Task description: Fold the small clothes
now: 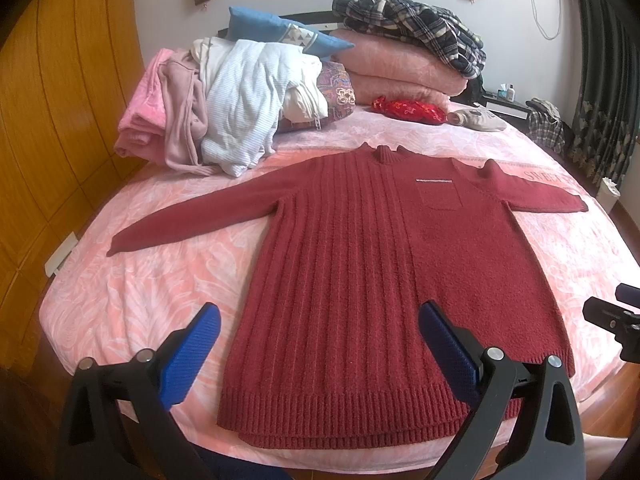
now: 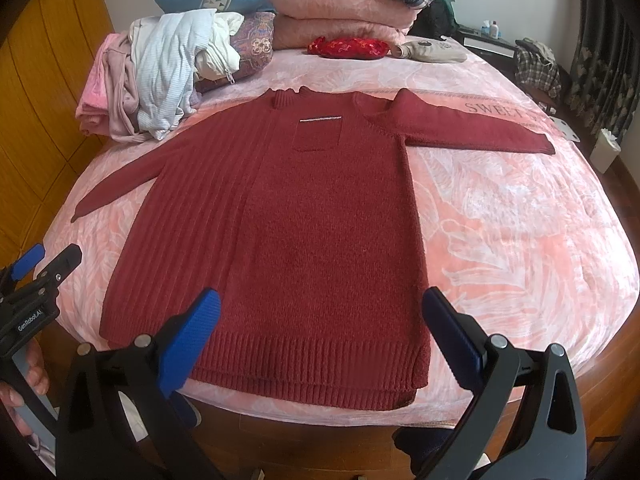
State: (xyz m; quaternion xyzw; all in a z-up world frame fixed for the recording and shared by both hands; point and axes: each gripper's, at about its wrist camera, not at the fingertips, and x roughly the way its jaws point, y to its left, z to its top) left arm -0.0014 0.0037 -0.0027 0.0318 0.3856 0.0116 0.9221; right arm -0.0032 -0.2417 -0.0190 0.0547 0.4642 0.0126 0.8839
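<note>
The left claw (image 1: 320, 344) hangs just above the near hem of a dark red sweater (image 1: 372, 264), its blue-padded fingers (image 1: 192, 356) spread wide apart and holding nothing. The right claw (image 2: 320, 340) hovers the same way over the hem's other end, fingers also wide apart and empty; at 9 o'clock in its view, a hand (image 2: 28, 384) grips the left tool's handle.

The sweater lies flat, front up, on a bed (image 1: 152, 280) covered by a pink patterned blanket. Its collar points to 12 o'clock, with one sleeve stretched toward 9 o'clock and the other toward 2 o'clock. A small chest pocket (image 1: 438, 194) sits right of centre.

Beyond the collar, at 11 o'clock, is a heap of pale clothes (image 1: 224, 108). At 12 o'clock, folded pink blankets (image 1: 400, 68) carry a plaid garment (image 1: 416, 26), with a blue pillow (image 1: 280, 34) beside them.
</note>
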